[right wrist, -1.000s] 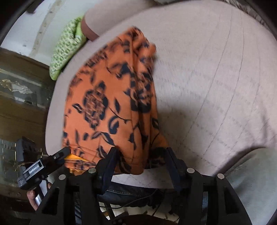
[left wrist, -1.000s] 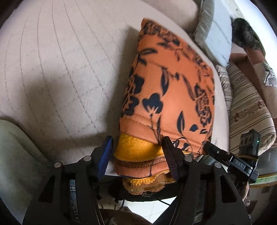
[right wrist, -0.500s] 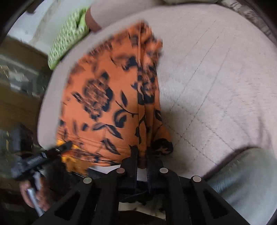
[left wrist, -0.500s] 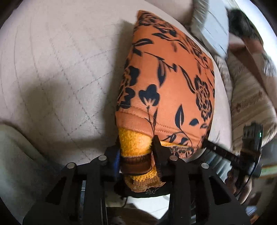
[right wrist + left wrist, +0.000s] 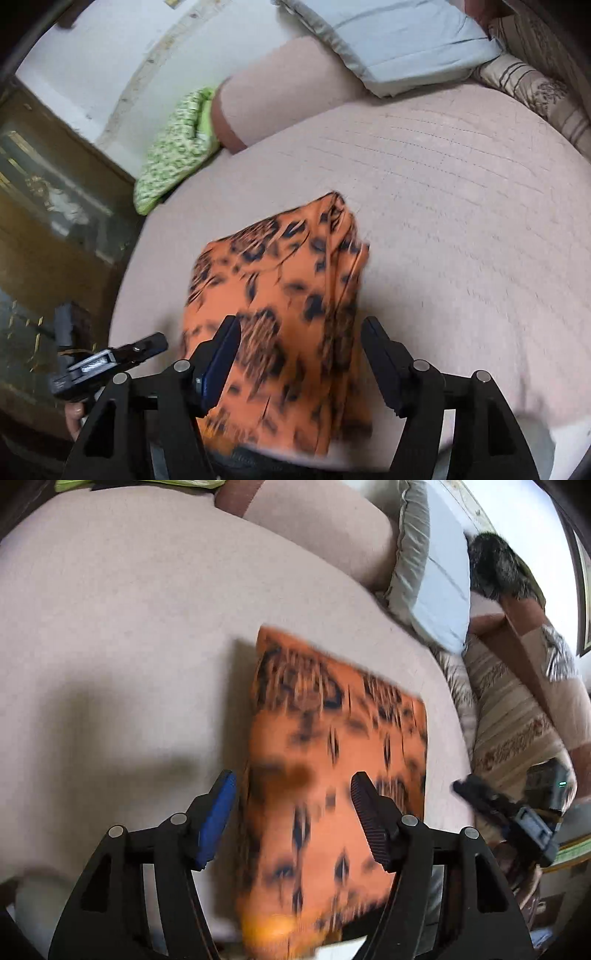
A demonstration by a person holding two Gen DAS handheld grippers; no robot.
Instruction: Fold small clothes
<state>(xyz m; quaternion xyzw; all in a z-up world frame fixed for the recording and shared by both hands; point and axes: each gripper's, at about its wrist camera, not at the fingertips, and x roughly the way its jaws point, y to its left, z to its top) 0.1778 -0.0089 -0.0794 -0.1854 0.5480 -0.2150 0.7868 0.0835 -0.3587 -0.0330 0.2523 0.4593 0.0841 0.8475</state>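
Left wrist view: left tool (image 5: 291, 801) sits low centre of frame, jaws spread and opening, with nothing pinched; the blue pad (image 5: 216, 825) is at lower left, the black ribbed pad (image 5: 371, 823) at lower right. The orange garment (image 5: 332, 775) with black floral print lies on the beige bed cover (image 5: 129, 646), filling the centre and lower centre of the frame; it is blurred, so the fold lines cannot be read. A patch of yellow cloth (image 5: 273, 928) shows at its bottom edge. The garment appears between the two pads in the picture, but the pads do not press on it. The right tool (image 5: 506, 816) shows at the right edge, lower half. A grey pillow (image 5: 432, 576) lies at upper right, a striped cushion (image 5: 517, 731) at right. Right wrist view: right tool (image 5: 299, 354) is at bottom centre, jaws spread and opening, with no grip on the cloth; the garment (image 5: 280, 302) lies behind and between the pads, centre to lower centre, its far corner pointing to the upper middle of the frame. The left tool (image 5: 110, 362), held by a hand (image 5: 74, 417), shows at lower left. A green patterned cloth (image 5: 177, 147) sits at upper left on the bed edge, and a pale pillow (image 5: 391, 40) along the top.
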